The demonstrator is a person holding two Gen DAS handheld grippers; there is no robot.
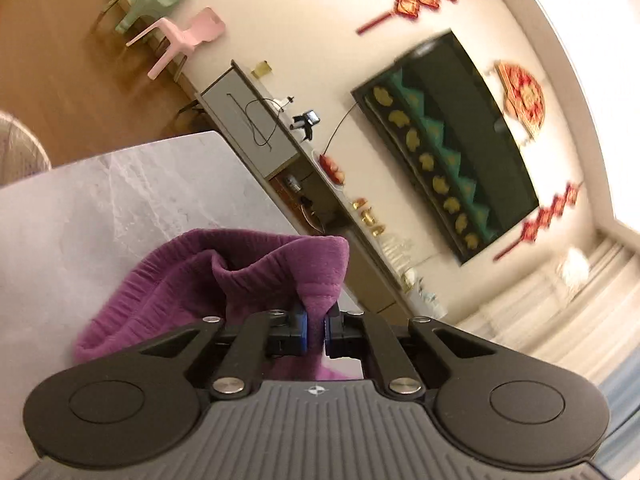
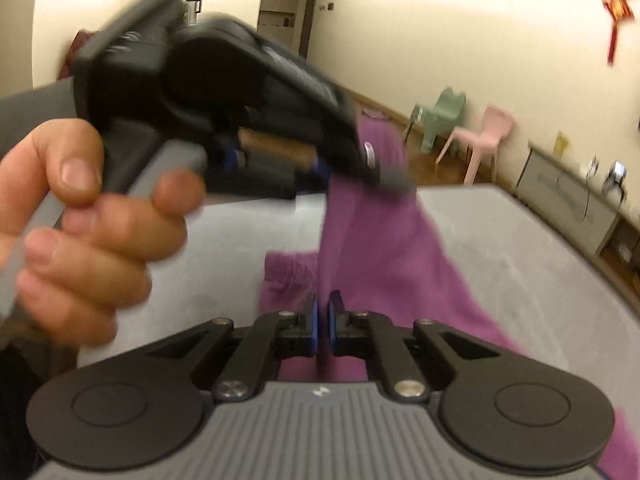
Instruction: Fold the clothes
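Observation:
A purple garment (image 1: 240, 276) is held up over a grey marble table (image 1: 100, 208). My left gripper (image 1: 316, 326) is shut on a pinch of its edge, and the cloth hangs in a fold to the left. In the right wrist view my right gripper (image 2: 322, 320) is shut on the same purple garment (image 2: 372, 248), which stretches up from it to the left gripper (image 2: 332, 168), held in a hand above and to the left. The lower part of the garment lies on the table (image 2: 520, 264).
A pink chair (image 1: 188, 36) and a green chair (image 1: 152, 0) stand by the wall. A low grey cabinet (image 1: 248, 128) and a wall TV (image 1: 452, 144) are beyond the table's far edge. A fan grille (image 1: 20, 148) shows at the left.

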